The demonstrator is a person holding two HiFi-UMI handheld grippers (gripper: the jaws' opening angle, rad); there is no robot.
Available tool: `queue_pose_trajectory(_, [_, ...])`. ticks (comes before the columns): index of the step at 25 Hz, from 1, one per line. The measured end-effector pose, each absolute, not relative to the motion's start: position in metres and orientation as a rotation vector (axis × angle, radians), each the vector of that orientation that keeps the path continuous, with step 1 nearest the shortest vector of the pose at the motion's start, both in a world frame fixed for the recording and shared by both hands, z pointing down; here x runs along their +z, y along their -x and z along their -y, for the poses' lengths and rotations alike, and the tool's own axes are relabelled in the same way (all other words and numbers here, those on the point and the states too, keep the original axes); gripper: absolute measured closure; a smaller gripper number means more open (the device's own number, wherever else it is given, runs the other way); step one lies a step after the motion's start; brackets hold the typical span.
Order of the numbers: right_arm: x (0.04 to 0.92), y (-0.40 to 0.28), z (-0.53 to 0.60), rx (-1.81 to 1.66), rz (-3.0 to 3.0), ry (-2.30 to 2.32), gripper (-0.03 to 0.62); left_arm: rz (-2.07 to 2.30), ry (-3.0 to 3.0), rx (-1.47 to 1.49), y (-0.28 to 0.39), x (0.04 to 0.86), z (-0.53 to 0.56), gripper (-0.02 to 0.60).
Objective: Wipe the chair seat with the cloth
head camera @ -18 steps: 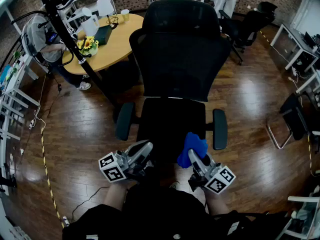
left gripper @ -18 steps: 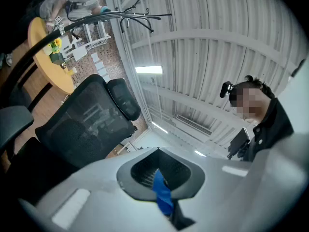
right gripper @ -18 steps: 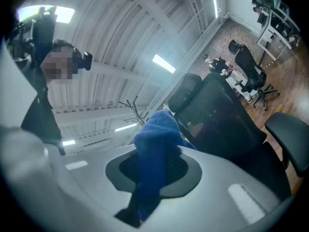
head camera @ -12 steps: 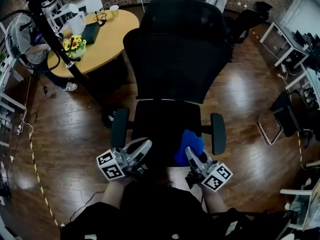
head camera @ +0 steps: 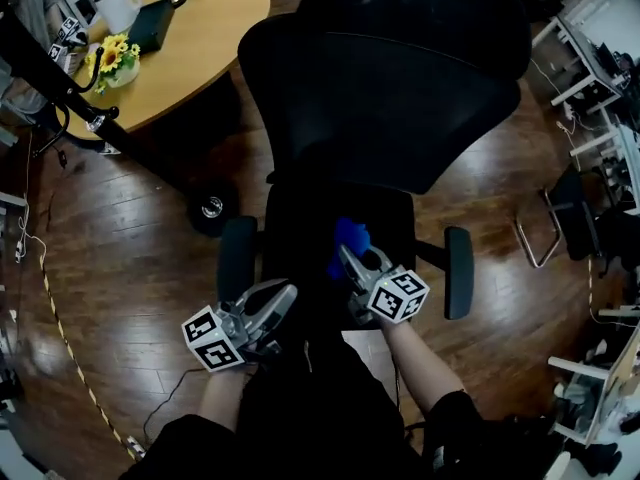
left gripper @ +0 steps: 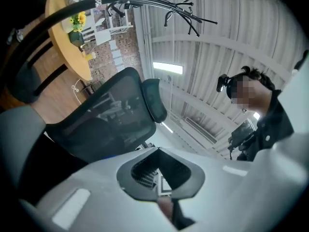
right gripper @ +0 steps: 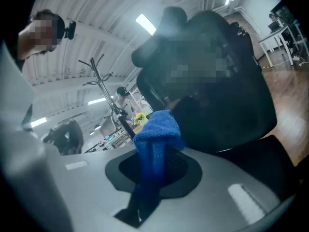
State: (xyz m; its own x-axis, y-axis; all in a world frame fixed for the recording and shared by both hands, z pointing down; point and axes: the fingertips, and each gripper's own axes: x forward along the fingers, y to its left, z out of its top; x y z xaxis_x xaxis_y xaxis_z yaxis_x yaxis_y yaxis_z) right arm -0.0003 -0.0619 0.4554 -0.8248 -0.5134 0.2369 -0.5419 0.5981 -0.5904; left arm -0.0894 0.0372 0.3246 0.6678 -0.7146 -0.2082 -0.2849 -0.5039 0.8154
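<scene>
Head view, far left: a round wooden tabletop (head camera: 190,43) stands at 10 o'clock from the chair, with a pot of sunflowers (head camera: 115,56) near its left edge.
Floor: dark wooden boards (head camera: 120,268) lie all around the chair.
Left armrest (head camera: 237,258): a black pad at 9 o'clock of the seat.
Left gripper (head camera: 283,296): it is at 7 o'clock of the seat, just beside the front edge. Its marker cube is toward the person and it points to about 2 o'clock.
Left jaws: they are together, tip against tip, and the left gripper view shows nothing between them. The mesh back of the chair is beyond them.
Chair seat (head camera: 300,228): it is black, in the middle of the view, at 6 o'clock from the backrest.
Cloth (head camera: 348,236): it is blue and bunched, over the middle of the seat. It comes out past the tips of the right jaws toward 12 o'clock. I cannot tell if it presses on the seat.
Right gripper (head camera: 348,258): it is above the front half of the seat and points to about 11 o'clock. The forearm comes in from 5 o'clock.
Right jaws: they are clamped on the cloth. In the right gripper view the cloth runs up between them and swells out beyond the tips.
Backrest (head camera: 400,98): it is wide, black and mesh, at 12 o'clock of the seat.
Right armrest (head camera: 458,273): a black pad at 3 o'clock of the seat, apart from the right gripper.
</scene>
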Motion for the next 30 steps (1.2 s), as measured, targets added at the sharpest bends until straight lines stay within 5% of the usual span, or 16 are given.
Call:
queue_pose_trajectory(15, [0.703,0.185,0.183,1.074,2.473,-0.647,0.531,1.053,-1.874,-0.74,0.144,0.44,-0.034,0.589])
queue_pose_trajectory(23, [0.728,0.172,0.184,1.045,2.397,-0.721,0.531,1.049,-1.854,-0.728,0.139,0.445,-0.049,0.588])
queue_pose_trajectory(30, [0.74,0.069,0.214,1.123,2.265,-0.972,0.531,1.016,-1.871,-0.695,0.128,0.448,-0.037,0.589])
